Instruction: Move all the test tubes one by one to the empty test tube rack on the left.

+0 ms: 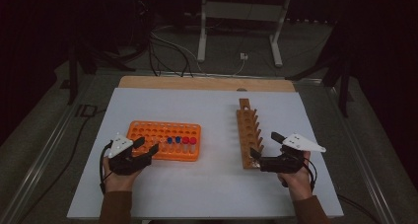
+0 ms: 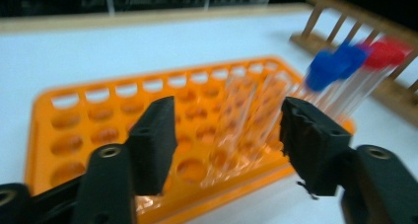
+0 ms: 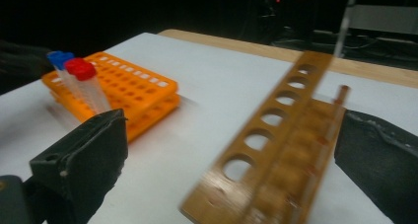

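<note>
Both tongs gape empty: left tongs (image 1: 146, 146) at the orange rack (image 1: 148, 130) near the counter's (image 1: 207, 184) front-left, right tongs (image 1: 263, 147) astride the wooden rack (image 1: 246, 130). Careless closing could topple the capped tubes (image 1: 181, 141).

Dim room, black surroundings; the white desk (image 1: 212, 184) alone is lit, from above. Both gripper views are motion-blurred, the capped tubes (image 2: 355, 61) and wooden rack (image 3: 276, 155) smeared.

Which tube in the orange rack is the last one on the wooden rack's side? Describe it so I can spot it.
On the white table, find the orange rack left of the wooden rack. Four capped tubes stand along its near right edge. Yours is the red-capped tube at the right end; the blue-capped tubes stand further left.
</note>
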